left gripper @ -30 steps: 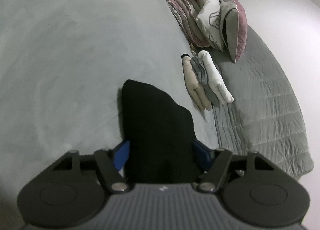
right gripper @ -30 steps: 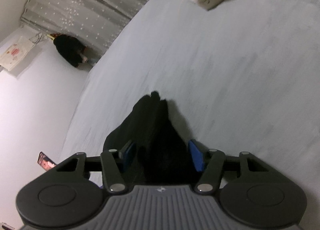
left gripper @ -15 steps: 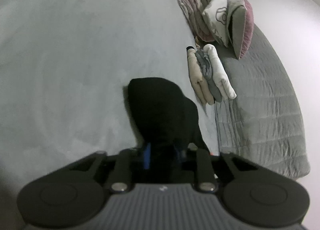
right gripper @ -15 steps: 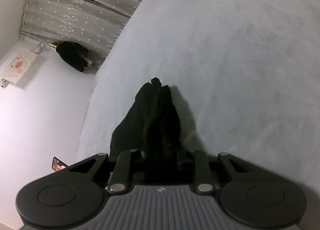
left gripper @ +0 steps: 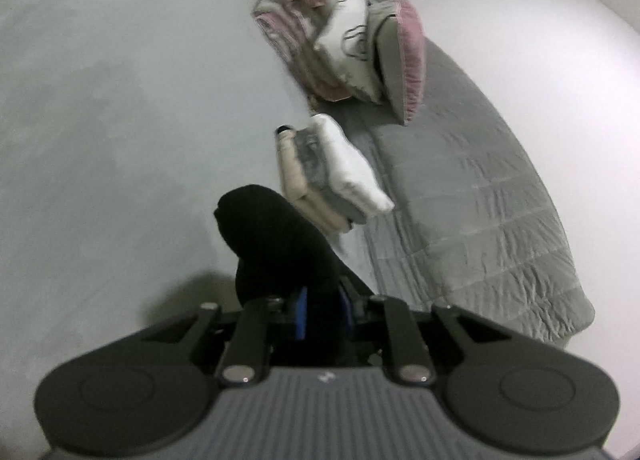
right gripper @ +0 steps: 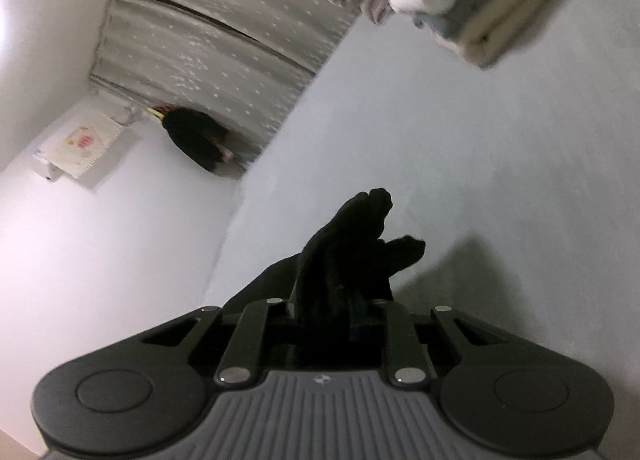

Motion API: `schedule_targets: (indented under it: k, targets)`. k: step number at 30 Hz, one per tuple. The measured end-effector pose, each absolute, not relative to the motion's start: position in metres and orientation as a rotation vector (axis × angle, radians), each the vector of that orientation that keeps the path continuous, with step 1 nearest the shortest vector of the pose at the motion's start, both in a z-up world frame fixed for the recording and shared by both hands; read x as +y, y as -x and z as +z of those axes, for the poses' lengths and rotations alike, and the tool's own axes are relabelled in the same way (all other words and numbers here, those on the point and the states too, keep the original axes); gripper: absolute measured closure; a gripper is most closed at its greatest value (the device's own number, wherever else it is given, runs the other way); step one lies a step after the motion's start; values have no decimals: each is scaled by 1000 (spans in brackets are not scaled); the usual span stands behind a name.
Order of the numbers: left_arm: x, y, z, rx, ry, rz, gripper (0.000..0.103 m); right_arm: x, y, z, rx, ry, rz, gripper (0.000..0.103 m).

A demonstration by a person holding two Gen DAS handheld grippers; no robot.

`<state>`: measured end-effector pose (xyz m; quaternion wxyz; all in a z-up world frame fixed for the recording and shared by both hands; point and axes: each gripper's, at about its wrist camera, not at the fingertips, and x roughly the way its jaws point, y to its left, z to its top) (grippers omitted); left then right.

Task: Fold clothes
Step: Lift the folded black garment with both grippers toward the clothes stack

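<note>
A black garment (left gripper: 276,244) lies bunched on the pale grey bed surface (left gripper: 100,140). My left gripper (left gripper: 322,314) is shut on one end of it, blue pads pressed against the cloth. My right gripper (right gripper: 340,312) is shut on the other end of the black garment (right gripper: 352,252), which sticks up in bunched folds lifted off the bed surface (right gripper: 500,180). A stack of folded clothes (left gripper: 328,176) in beige, grey and white sits beyond the garment; it also shows in the right wrist view (right gripper: 480,8).
Pink and white bedding and pillows (left gripper: 344,40) are piled past the folded stack. A grey quilted cover (left gripper: 480,220) runs along the bed's right side. In the right wrist view, a spotted curtain (right gripper: 208,32) and a dark object (right gripper: 196,140) stand by the wall.
Both grippers closed from open onto the black garment, then lifted its ends off the bed. The garment is now more bunched and both views have tilted.
</note>
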<state>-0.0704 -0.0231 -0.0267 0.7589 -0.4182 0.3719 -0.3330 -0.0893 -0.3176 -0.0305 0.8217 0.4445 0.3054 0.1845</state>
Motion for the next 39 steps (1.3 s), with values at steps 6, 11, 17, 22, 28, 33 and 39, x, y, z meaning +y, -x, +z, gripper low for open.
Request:
schedule_targets:
  k: [6,11,17,22,28,33,39]
  targets:
    - [-40,58,15,775,878,-760,88,-338,83,11,581,-949,401,84]
    - [-64,46,43,752,858,-799,88,-356,79,49,539,-910,382,84]
    - [-92,29,70,736,829,-826,88,-377,70,80,516,-873,349,84]
    - [-112,7,89,721,807,-855,88,-400,59,104,486,-864,333,84]
    - [-147,-38,108,716,790,-883,88,-434,36,132,451,-831,295,84]
    - [-188,-86,120,704,762,-906,88,-466,7,149,428,-801,253,84]
    - [-235,-142,119,685,740,-922,88,-515,-36,150,416,-790,206,84]
